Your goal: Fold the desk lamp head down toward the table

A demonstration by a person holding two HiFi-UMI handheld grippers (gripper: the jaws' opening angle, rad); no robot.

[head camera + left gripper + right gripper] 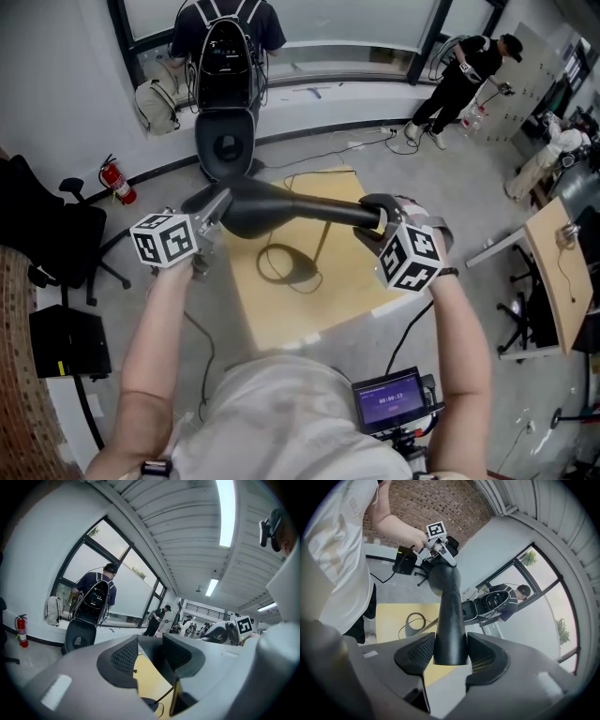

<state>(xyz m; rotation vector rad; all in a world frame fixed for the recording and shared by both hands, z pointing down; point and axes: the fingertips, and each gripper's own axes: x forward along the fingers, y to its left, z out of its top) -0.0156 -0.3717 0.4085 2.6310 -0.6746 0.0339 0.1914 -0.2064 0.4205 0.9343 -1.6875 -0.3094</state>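
The black desk lamp head (281,211) stretches level between my two grippers, above the yellow table (281,319). Its ring base (286,264) and thin arm (322,246) stand on the table below. My left gripper (214,211) grips the wide end's rim; from the right gripper view its fingers (440,555) clasp that end. Between the pads of the left gripper (150,656) a dark edge shows. My right gripper (375,220) is shut on the narrow end, and both pads press the tapering lamp head (447,616) in the right gripper (449,656) view.
A black office chair (225,141) stands just beyond the table, with a person carrying a backpack (225,28) behind it. Another person (464,70) stands at the back right. A fire extinguisher (117,180) and dark chair (47,234) are left, a second desk (553,272) right.
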